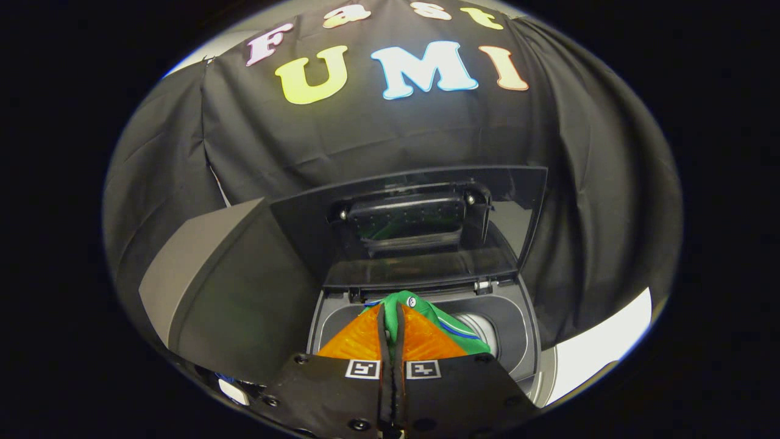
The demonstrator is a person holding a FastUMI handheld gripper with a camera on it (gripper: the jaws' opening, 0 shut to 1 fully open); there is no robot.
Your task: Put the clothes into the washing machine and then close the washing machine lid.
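My gripper [391, 317] is shut on a green garment [448, 332], whose cloth is pinched between the two fingers and hangs off to their right. It is held just above the open mouth of the top-loading washing machine [518, 341], with the metal drum [481, 326] showing past the cloth. The machine's dark lid [414, 225] stands raised upright beyond the fingers, its inner handle block facing me.
A grey panel [207, 274] rises to the left of the machine. Black cloth walls close the booth behind and on both sides. A pale floor or table surface [603, 347] lies to the right of the machine.
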